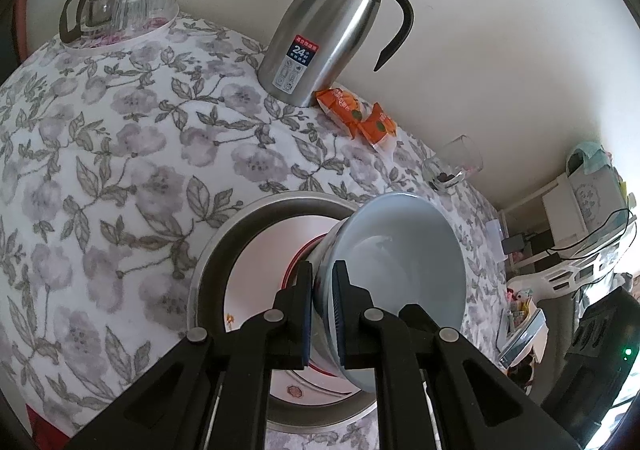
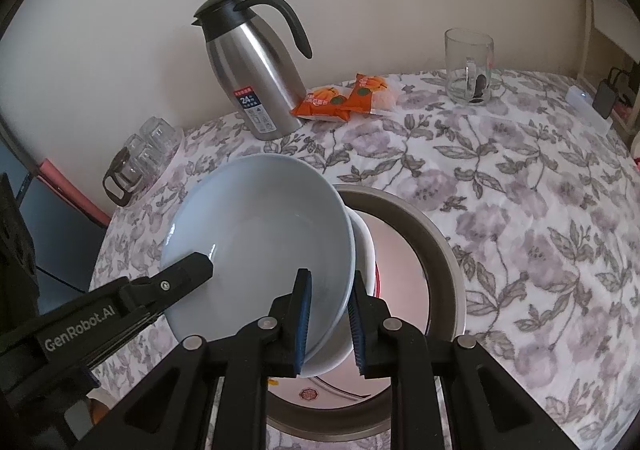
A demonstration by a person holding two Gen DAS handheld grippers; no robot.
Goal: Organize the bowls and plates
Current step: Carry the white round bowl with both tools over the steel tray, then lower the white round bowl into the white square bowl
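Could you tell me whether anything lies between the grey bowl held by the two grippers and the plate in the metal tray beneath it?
Nothing visible does. The grey bowl, gripped at its rim by the left gripper and right gripper, hangs tilted directly over the plate in the metal tray. The thermos and snack packets sit well behind.

Bowls: we see one (image 2: 260, 234)
Steel basins: one (image 2: 440, 242)
Thermos jugs: one (image 2: 250, 69)
Snack packets: two (image 2: 344, 97) (orange)
Glass mugs: one (image 2: 469, 65)
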